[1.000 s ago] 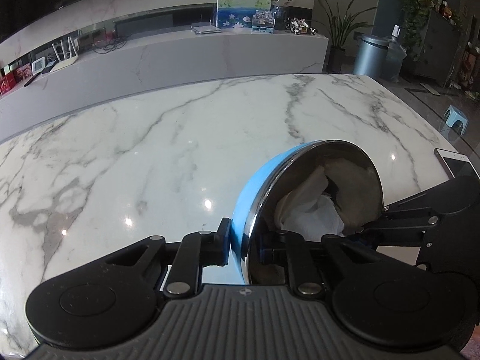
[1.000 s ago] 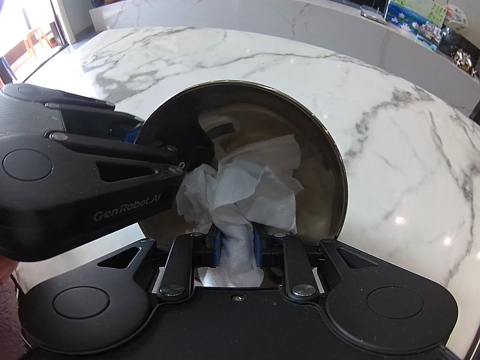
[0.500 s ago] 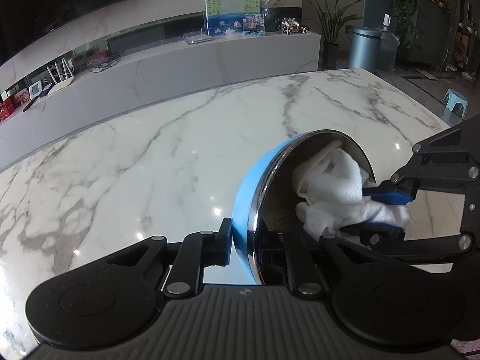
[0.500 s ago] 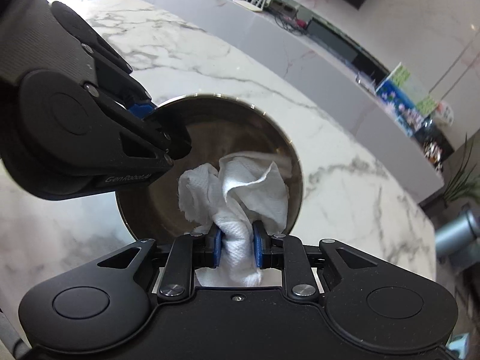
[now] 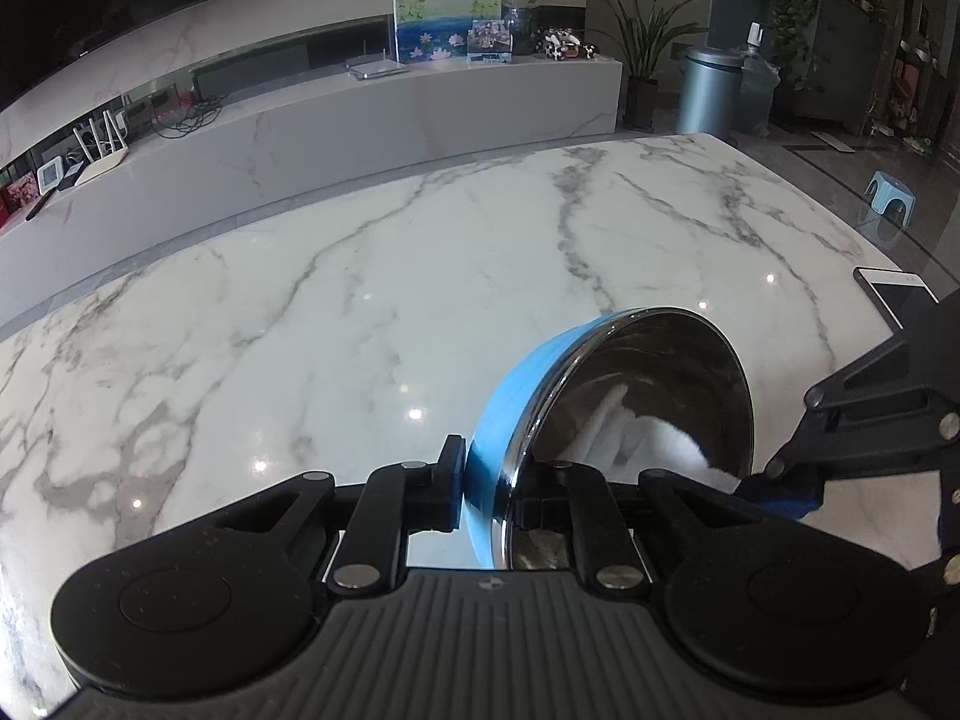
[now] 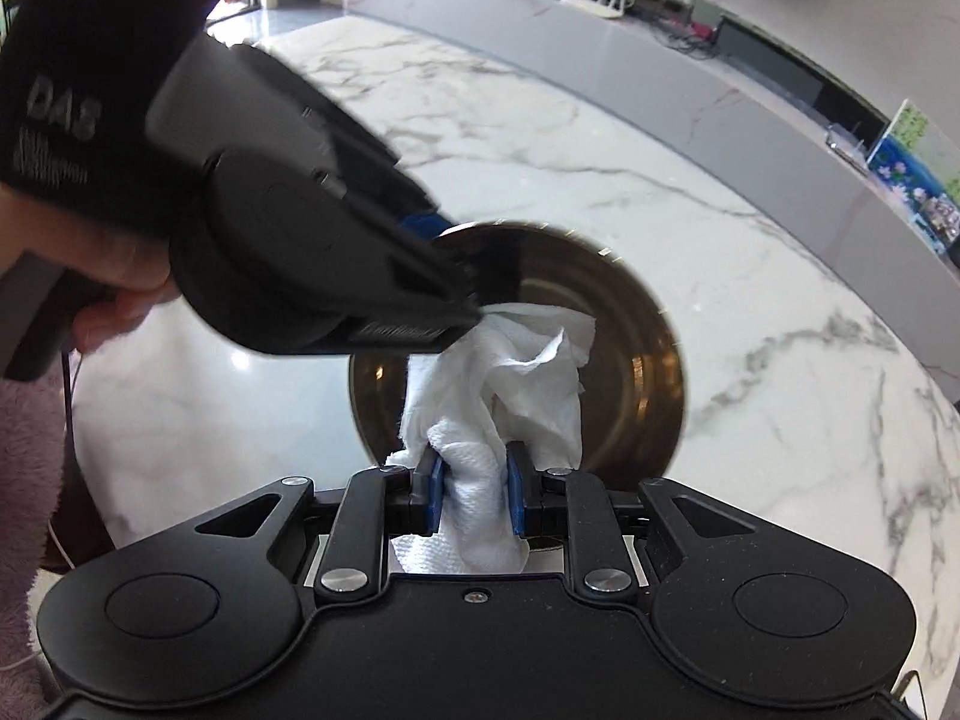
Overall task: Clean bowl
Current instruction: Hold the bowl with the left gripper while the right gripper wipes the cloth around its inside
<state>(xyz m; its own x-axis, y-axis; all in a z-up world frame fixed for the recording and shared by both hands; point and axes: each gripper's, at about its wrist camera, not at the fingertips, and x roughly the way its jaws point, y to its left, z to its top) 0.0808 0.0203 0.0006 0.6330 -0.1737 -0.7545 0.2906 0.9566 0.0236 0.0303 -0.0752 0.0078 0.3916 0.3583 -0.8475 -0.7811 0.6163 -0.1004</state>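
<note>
Two grippers at work over the white marble surface (image 5: 336, 312). Left gripper (image 5: 489, 495): fingers clamped on the rim of the bowl (image 5: 648, 384), blue outside, shiny steel inside, held tilted on edge above the marble with its mouth turned toward the right gripper (image 6: 471, 495). Right gripper: blue-padded fingers pinched on a crumpled white paper towel (image 6: 510, 372), the wad reaching into the bowl's hollow. Phone (image 5: 897, 294) flat near the far right edge. Person's hand (image 6: 114, 294) wrapped around the left gripper's handle.
</note>
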